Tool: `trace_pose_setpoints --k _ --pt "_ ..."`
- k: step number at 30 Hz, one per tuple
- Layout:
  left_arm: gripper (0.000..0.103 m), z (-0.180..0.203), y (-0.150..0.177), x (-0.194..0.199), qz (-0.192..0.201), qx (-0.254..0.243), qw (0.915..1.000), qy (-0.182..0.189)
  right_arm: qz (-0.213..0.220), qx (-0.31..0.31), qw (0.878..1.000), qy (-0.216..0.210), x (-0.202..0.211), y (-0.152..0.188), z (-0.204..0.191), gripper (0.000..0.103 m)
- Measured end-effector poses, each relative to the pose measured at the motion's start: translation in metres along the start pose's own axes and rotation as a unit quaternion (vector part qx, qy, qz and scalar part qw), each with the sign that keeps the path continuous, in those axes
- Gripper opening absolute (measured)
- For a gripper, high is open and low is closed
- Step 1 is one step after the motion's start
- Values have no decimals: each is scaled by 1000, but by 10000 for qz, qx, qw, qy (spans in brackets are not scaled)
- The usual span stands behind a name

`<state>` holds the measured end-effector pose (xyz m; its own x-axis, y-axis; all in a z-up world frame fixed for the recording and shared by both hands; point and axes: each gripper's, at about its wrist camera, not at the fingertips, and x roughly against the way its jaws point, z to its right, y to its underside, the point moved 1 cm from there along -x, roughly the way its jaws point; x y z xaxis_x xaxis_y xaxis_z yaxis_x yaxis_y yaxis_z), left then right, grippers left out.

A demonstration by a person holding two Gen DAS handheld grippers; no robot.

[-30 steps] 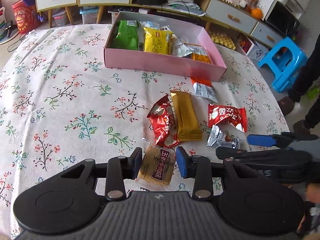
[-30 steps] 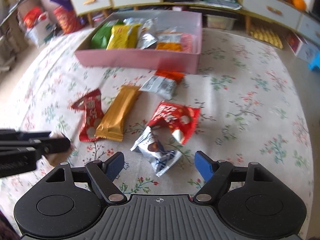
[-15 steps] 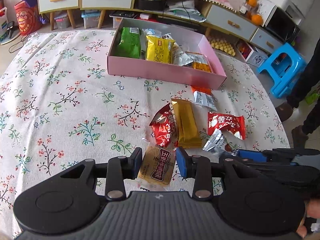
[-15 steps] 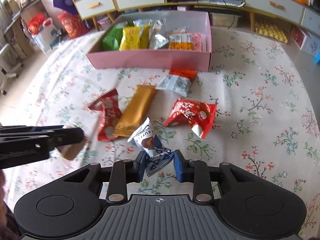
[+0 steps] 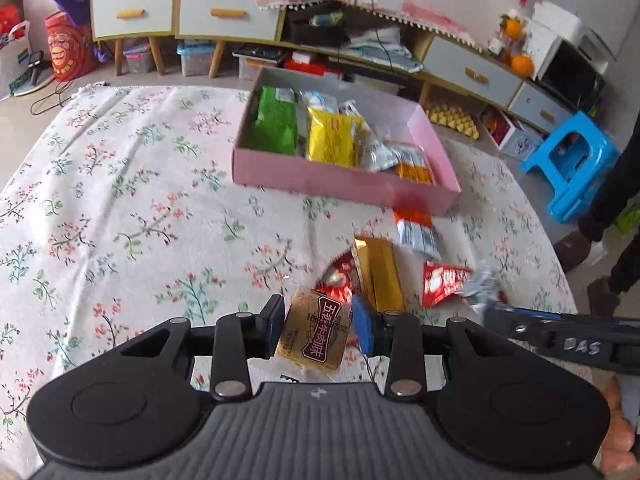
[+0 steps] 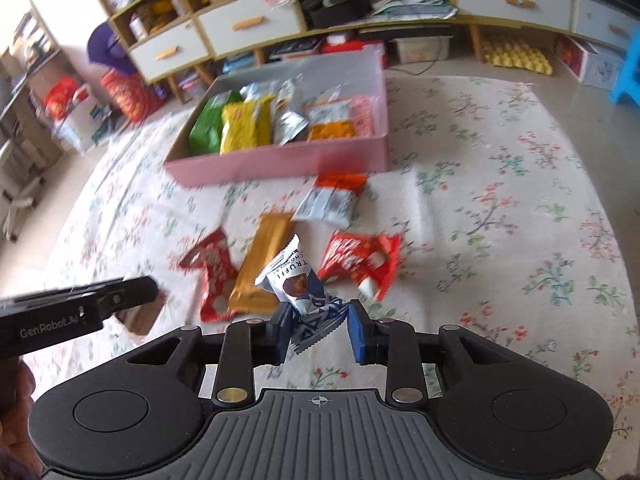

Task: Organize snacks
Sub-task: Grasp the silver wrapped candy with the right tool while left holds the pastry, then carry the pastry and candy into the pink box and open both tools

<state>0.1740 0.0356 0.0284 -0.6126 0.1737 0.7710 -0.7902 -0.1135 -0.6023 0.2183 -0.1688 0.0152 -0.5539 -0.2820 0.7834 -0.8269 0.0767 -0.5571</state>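
Note:
My left gripper (image 5: 318,326) is shut on a brown square snack packet (image 5: 314,336), held just above the floral tablecloth. My right gripper (image 6: 319,330) is shut on a white-and-blue truffle chocolate packet (image 6: 294,276), which stands up between the pads, off the cloth. Ahead lies the open pink box (image 5: 344,184) (image 6: 280,164), with green, yellow, silver and orange packs inside. On the cloth between the box and my grippers lie a gold bar (image 5: 380,276) (image 6: 264,268), two red wrappers (image 6: 212,268) (image 6: 360,260) and an orange-and-white pack (image 5: 416,232) (image 6: 332,200).
The round table's floral cloth (image 5: 120,200) is bare to the left of the box. Low cabinets with drawers line the far wall. A blue stool (image 5: 572,164) and a person's dark-clothed legs (image 5: 612,216) stand off the table's right edge.
The right gripper closed from wide open onto the truffle packet and lifted it off the cloth. The left gripper kept its hold on the brown packet and barely moved.

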Motion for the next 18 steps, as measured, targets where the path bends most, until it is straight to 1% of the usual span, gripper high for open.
trace_pose_setpoints --k 4,8,13,18 --pt "34 -10 -12 4 209 146 9996 -142 223 -417 9988 88 11 -14 21 28" --pt "34 -21 -24 5 340 346 9986 -187 284 -711 9969 169 11 -24 38 28" --pt "34 -29 -33 2 421 503 9976 -213 287 -828 9961 142 9 -27 42 28" --pt "34 -37 -42 -1 505 645 9965 -187 388 -880 9953 144 13 -34 44 28"
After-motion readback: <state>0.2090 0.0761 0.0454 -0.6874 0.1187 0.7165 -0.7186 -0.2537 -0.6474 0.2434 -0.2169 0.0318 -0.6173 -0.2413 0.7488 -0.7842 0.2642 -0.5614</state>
